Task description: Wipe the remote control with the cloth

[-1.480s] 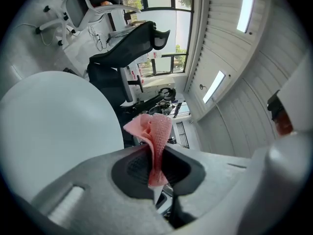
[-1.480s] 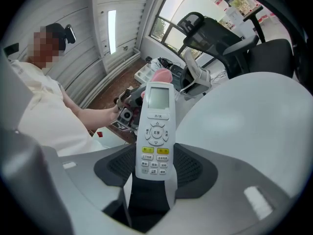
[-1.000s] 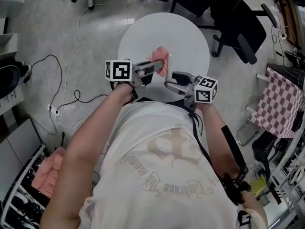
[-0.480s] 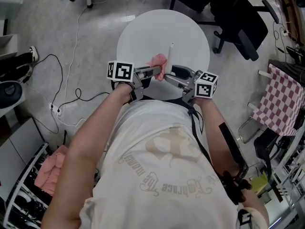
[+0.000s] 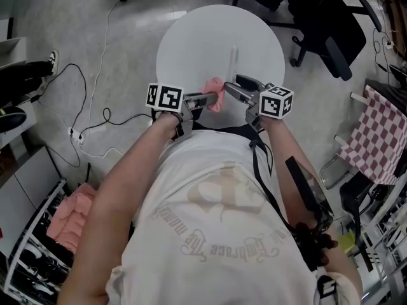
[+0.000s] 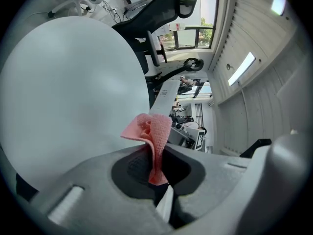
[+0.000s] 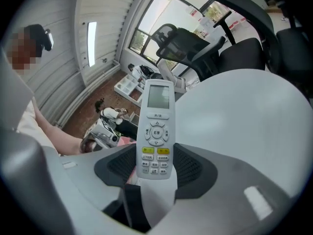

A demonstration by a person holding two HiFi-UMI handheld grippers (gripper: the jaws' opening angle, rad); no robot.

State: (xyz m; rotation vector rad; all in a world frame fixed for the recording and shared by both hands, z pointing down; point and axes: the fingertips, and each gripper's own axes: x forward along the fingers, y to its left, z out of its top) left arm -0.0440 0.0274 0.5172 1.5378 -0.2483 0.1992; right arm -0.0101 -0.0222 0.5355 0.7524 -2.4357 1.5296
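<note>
Pinching the pink cloth [image 6: 152, 131], the left tool [image 5: 211, 98] sits beside the right tool [image 5: 233, 87] clamping the remote control [image 7: 156, 131].

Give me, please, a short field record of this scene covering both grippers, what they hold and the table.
left gripper: shut on the cloth
right gripper: shut on the remote's lower end
cloth: pink, bunched, close to the remote; contact unclear
remote: white, buttons facing the right gripper view
table: round, white, ahead of both grippers
floor: cable, chairs around
</note>
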